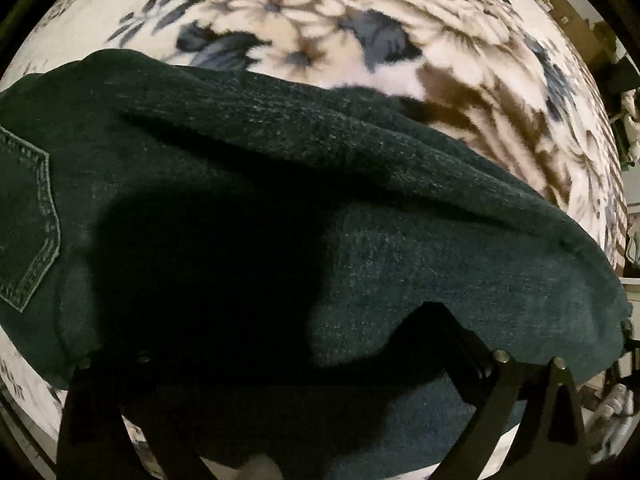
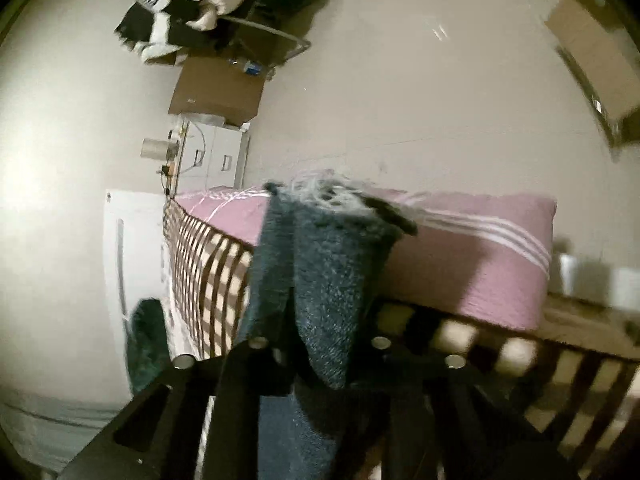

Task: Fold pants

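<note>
The pants [image 1: 280, 200] are dark blue-green denim, spread over a floral blanket [image 1: 360, 40], with a stitched back pocket [image 1: 28, 216] at the left edge. My left gripper [image 1: 280, 376] is low in the left wrist view, largely covered by the cloth; its jaws are hidden under the fabric. In the right wrist view my right gripper [image 2: 320, 356] is shut on a frayed leg end of the pants [image 2: 328, 280], which stands up between its fingers, lifted above the bed.
A pink striped pillow [image 2: 480, 248] and checked bedding [image 2: 200, 280] lie on the bed. A white drawer unit [image 2: 212, 156], a cardboard box [image 2: 216, 88] and a pile of clothes [image 2: 192, 4] stand by the wall. A wooden headboard [image 2: 580, 380] is at the right.
</note>
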### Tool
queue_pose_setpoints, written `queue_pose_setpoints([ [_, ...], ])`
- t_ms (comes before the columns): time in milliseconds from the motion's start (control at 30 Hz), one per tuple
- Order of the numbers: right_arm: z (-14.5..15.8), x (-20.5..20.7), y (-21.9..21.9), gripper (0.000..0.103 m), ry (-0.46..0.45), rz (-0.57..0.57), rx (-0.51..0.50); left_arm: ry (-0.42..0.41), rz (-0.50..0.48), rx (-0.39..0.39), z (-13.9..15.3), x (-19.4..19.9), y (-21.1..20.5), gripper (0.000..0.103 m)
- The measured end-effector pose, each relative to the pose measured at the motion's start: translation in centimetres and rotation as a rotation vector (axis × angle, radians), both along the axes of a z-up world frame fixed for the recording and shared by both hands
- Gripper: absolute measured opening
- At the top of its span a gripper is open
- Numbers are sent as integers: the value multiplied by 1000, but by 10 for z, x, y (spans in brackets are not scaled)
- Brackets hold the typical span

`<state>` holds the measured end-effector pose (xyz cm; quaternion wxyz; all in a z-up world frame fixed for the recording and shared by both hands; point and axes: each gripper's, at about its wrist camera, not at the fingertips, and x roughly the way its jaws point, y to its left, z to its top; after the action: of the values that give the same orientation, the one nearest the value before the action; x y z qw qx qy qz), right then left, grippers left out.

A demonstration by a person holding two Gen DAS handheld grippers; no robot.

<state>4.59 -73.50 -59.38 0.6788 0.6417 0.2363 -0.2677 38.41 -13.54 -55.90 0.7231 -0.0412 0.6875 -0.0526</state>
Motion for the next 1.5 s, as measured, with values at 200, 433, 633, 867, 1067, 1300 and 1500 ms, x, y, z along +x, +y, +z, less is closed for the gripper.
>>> queue_pose_setpoints([
  [200, 89, 26, 23, 13, -5, 97, -167, 4, 45, -31, 10, 0, 8, 103],
  [433, 202, 104, 127, 13, 30, 384, -435, -40, 220, -108, 55, -29, 72, 103],
  [633, 218, 161, 281, 12, 47, 668, -555, -80, 335, -82, 80, -70, 153, 103],
  [867, 165, 219, 464, 11, 70, 982, -614, -92, 484, -67, 82, -85, 228, 103],
  [1067, 114, 223, 590, 11, 123, 1166, -681, -119, 541, -83, 87, -84, 260, 103],
  [1300, 55, 228, 638, 36, 271, 1399, -594, -141, 516, -131, 96, -70, 263, 103],
  [1500, 81, 218, 576, 88, 86, 1292, -210, -162, 440, -209, 107, -41, 225, 103],
])
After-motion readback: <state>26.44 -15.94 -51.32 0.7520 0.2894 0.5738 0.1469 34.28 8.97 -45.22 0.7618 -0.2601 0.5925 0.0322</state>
